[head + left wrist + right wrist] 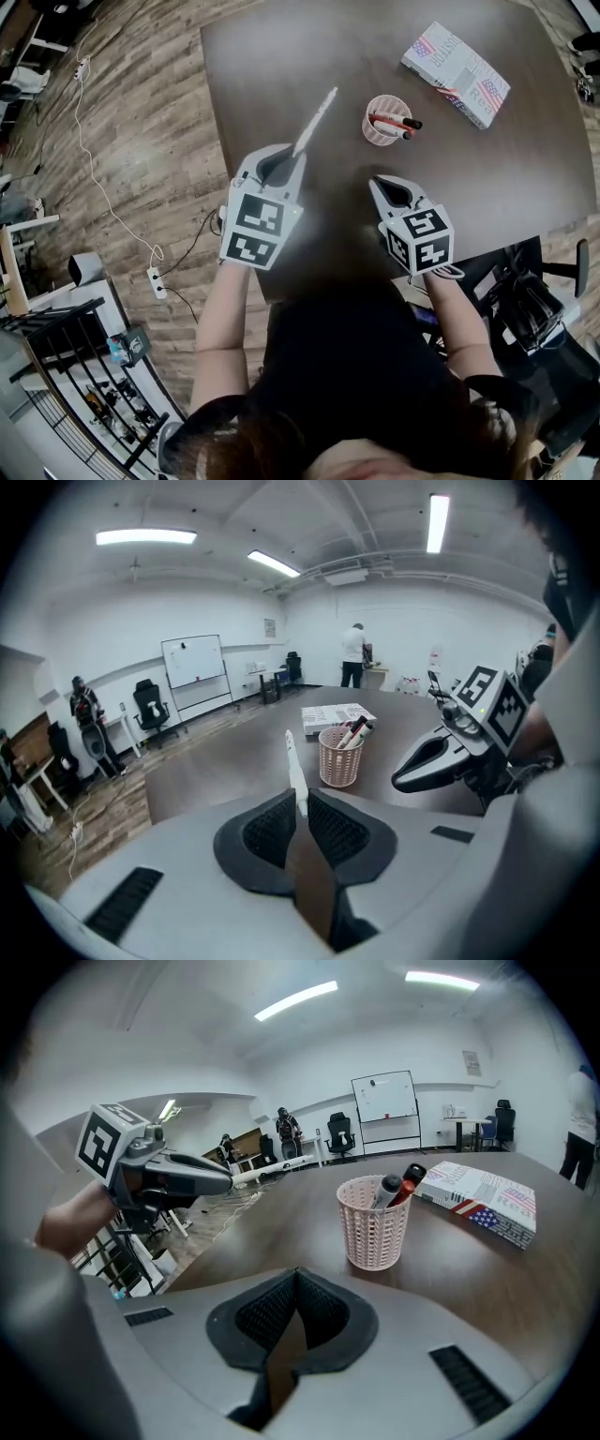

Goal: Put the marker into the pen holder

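My left gripper [284, 161] [298, 810] is shut on a white marker [315, 122] [293, 766], which sticks out from the pads and points up and away over the dark table [281, 75]. The pink mesh pen holder [385, 122] [340, 757] [376, 1222] stands at mid table, to the right of the marker's tip, with two markers [398, 123] leaning in it. My right gripper [394, 190] [295, 1285] is shut with nothing in it, just in front of the holder.
A box printed with a flag pattern [456, 73] [483, 1201] lies at the table's far right. A white cable [89, 150] and a power strip [157, 281] lie on the wooden floor at left. Black chairs [530, 300] stand to the right of the table.
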Tool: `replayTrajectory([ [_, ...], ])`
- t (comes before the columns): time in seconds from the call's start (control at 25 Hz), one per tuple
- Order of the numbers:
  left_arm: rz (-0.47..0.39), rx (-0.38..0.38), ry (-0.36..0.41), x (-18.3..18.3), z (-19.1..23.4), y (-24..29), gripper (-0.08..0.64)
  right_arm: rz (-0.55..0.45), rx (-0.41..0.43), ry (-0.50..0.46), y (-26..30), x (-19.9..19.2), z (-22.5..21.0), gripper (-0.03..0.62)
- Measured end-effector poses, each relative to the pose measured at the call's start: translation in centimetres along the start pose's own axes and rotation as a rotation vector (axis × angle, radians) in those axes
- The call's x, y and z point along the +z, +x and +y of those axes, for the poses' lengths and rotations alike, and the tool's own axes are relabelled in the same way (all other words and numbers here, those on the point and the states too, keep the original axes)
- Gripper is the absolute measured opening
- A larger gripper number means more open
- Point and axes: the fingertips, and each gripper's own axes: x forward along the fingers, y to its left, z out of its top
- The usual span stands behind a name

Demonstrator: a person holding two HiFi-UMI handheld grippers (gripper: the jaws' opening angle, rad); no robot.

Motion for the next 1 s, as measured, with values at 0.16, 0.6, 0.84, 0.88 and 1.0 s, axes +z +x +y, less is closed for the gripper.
replayTrajectory([
  [0.16, 0.046, -0.042, 0.195, 2.5, -1.0, 0.0, 0.061, -0.011, -0.018, 0.010, -0.6, 0.1, -0.8, 0.015],
  [0.6, 0.205, -0.197, 0.555, 5.7, -4.3, 2.9, 0.061, -0.004, -0.044, 0.026, -2.0, -0.8, -2.5, 0.015],
  [0.84, 0.311, -0.223, 0.685, 5.8, -4.1, 4.7, 0.061, 0.006, -0.056, 0.053, -2.7, -1.8, -3.5, 0.015],
  [0.88, 0.329, -0.229, 0.707, 5.8, -4.2, 4.8, 0.061, 0.007, -0.055, 0.057, -2.7, -1.9, -3.6, 0.015],
  [1.0, 0.384, -0.247, 0.773, 5.7, -4.4, 5.5, 0.061, 0.011, -0.052, 0.069, -2.7, -2.2, -4.0, 0.015],
])
